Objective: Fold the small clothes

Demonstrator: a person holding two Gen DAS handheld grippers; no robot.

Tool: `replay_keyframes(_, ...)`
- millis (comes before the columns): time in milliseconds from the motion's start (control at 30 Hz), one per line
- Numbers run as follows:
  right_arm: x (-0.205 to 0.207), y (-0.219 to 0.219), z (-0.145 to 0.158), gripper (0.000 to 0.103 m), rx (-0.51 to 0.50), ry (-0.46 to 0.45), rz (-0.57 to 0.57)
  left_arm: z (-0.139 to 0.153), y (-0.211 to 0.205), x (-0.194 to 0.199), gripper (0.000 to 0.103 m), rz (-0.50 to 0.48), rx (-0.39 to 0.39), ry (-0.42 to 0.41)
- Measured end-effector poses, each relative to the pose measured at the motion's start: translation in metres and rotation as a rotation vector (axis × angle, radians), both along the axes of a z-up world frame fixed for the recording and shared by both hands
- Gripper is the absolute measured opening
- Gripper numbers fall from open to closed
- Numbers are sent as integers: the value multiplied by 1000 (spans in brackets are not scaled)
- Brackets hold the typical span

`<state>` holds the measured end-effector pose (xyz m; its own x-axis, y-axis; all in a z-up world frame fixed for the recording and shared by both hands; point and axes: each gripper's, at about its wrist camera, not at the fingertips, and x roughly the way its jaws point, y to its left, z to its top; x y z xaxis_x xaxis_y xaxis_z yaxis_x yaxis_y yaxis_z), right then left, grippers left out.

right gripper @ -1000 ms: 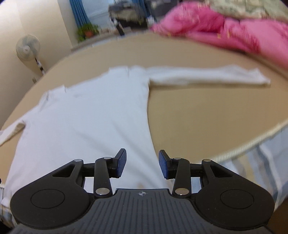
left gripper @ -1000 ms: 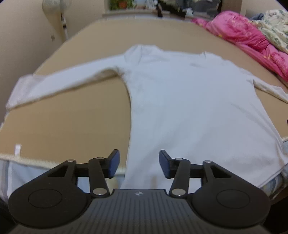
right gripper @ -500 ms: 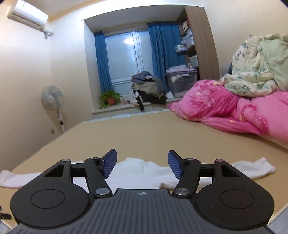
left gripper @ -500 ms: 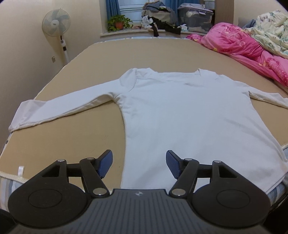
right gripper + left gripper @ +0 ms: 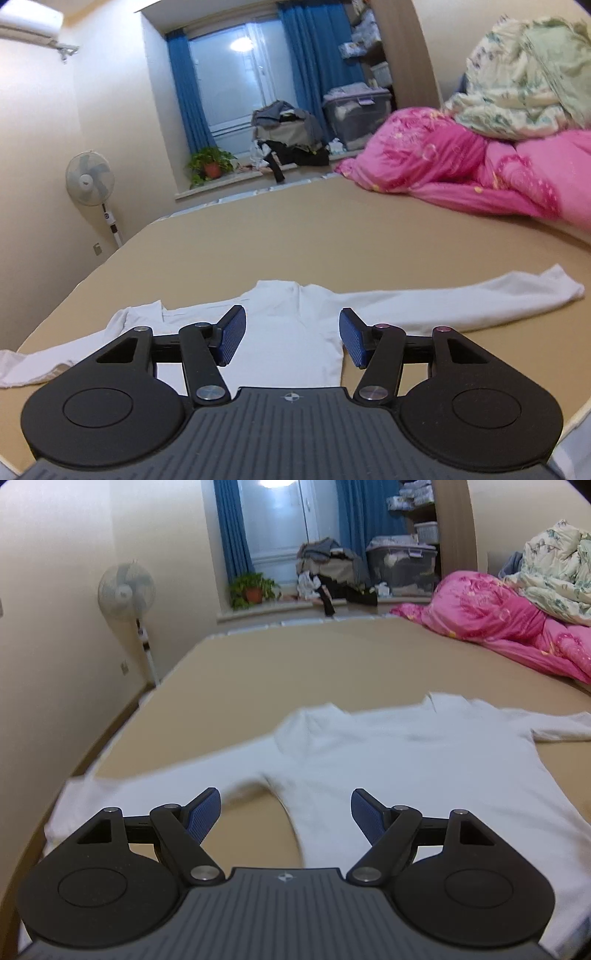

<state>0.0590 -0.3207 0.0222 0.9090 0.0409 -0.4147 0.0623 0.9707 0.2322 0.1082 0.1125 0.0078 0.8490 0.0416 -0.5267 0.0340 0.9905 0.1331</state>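
A white long-sleeved shirt point(image 5: 406, 760) lies flat on the tan bed point(image 5: 295, 664), sleeves spread out to both sides. It also shows in the right wrist view point(image 5: 291, 332). My left gripper point(image 5: 284, 816) is open and empty, held above the shirt's left underarm and left sleeve point(image 5: 147, 794). My right gripper point(image 5: 291, 339) is open and empty, above the shirt's right side, with the right sleeve point(image 5: 461, 299) stretching off to the right.
A pink quilt point(image 5: 461, 166) and a pale floral quilt point(image 5: 524, 77) are piled at the bed's far right. A standing fan point(image 5: 127, 590) is by the left wall. A potted plant point(image 5: 210, 166), clothes and a storage box sit on the window sill.
Both grippers have tilted up from looking down at the shirt to looking across the bed at the window. Both have opened wider. The shirt has not moved.
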Motion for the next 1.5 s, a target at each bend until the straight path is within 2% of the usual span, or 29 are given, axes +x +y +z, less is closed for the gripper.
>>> replay_keyframes(133,7,-7,-6,59,40,37,-31,0,22,37,82,37,102,-46)
replay_keyframes(200,9,-9,-9,58,42,52,-43,-10,37,53,82,65,113,-48)
replay_keyframes(267,11,-9,-12,58,29,58,-52,-28,53,63,82,103,91,-39)
replay_keyframes(300,11,-8,-13,58,19,60,-55,-38,61,68,82,122,84,-4)
replay_keyframes(367,11,-5,-14,59,-8,64,-55,-51,71,86,63,182,99,106)
replay_keyframes(467,18,0,-15,58,-62,77,-4,-51,87,97,63,198,18,107)
replay_keyframes(533,23,-1,-12,56,-97,80,25,-54,94,101,63,210,7,124)
replay_keyframes(633,30,-8,-2,56,-117,54,3,-53,101,101,63,199,-24,128)
replay_keyframes(733,36,-16,-5,56,-88,53,-40,-54,108,96,62,195,-60,124)
replay_keyframes(800,38,-18,-16,55,-59,106,-55,-54,112,94,47,217,-80,134)
replay_keyframes(833,40,-17,-18,51,-60,133,-50,-54,117,95,37,229,-97,140)
replay_keyframes(867,40,-15,-17,50,-64,125,-45,-53,125,96,25,246,-127,143)
replay_keyframes(933,39,-10,-16,49,-77,98,-33,-51,142,97,15,284,-185,139)
replay_keyframes(1000,43,-6,-21,39,-87,110,-35,-50,163,95,15,341,-220,147)
replay_keyframes(1033,46,-5,-23,30,-82,117,-37,-51,173,95,15,365,-238,156)
replay_keyframes(1067,48,-5,-24,27,-75,120,-39,-52,187,95,15,395,-265,165)
replay_keyframes(1300,55,-1,-27,28,-49,138,-34,-75,286,88,23,632,-449,218)
replay_keyframes(1400,58,3,-30,28,-66,159,-19,-86,319,83,32,719,-517,218)
replay_keyframes(1500,60,5,-31,28,-75,166,-12,-95,339,81,32,778,-561,235)
